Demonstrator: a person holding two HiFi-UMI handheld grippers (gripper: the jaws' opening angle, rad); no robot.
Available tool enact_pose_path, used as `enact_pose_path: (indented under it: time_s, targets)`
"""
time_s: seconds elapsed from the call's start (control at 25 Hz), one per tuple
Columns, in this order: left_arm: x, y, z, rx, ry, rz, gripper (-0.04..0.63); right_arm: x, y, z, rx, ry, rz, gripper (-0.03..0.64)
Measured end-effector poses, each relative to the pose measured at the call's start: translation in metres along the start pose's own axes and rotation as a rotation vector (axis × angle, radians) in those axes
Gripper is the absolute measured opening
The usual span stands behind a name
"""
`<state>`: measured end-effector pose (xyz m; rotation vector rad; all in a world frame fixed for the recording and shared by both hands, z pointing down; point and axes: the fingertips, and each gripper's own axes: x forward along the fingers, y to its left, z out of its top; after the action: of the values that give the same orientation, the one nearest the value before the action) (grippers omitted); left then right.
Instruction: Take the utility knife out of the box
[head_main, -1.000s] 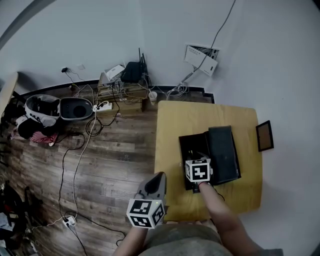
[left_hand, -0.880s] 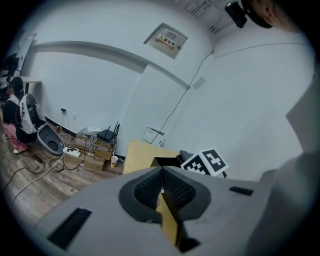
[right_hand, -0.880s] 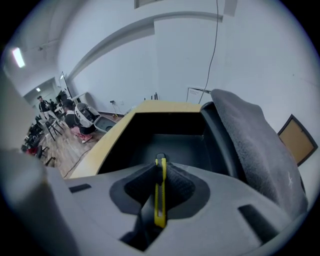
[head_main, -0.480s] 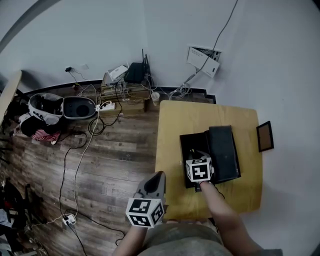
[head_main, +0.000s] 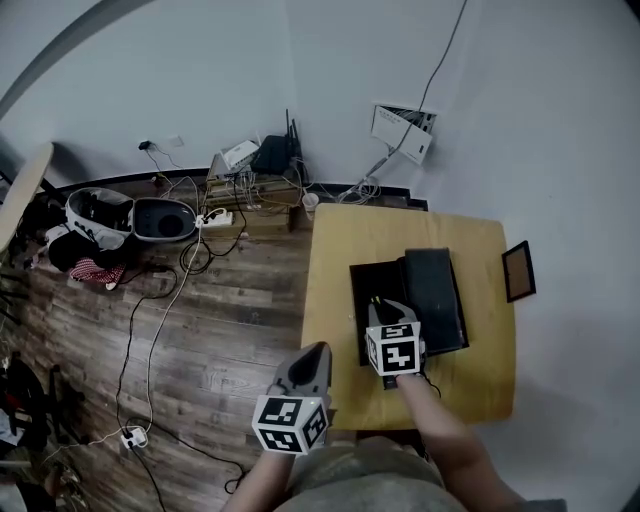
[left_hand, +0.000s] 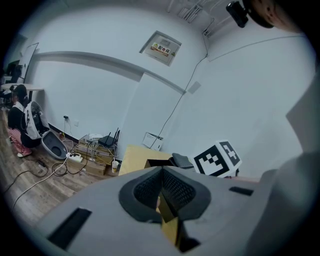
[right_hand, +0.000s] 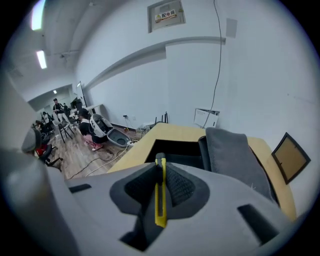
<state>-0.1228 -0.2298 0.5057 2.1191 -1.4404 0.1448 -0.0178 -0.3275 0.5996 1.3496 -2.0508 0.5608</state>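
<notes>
On a yellow bench (head_main: 340, 250) a black box (head_main: 368, 288) lies open, its lid (head_main: 435, 290) set across one side. The left tongs (left_hand: 162, 172), closed on nothing, hang beside the bench's near corner. The right tongs (right_hand: 161, 172) clamp the utility knife (right_hand: 160, 200) above the box. Pinched edge-on, the slim knife could pivot and drop back in should the grip slacken.
</notes>
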Motion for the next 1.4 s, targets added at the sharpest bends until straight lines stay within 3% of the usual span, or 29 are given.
enact_pose_path:
  time_s: [0.64,1.4]
  targets:
    - [-0.061,-0.071,-0.025,0.022,-0.074,0.037,0.003,-0.147,0.026,0.011,-0.025,-0.266,0.126,0.051]
    - [-0.139,-0.163,-0.080,0.059,-0.125,0.041,0.005,-0.294,0.019,-0.061,-0.039,-0.417,0.169,0.051]
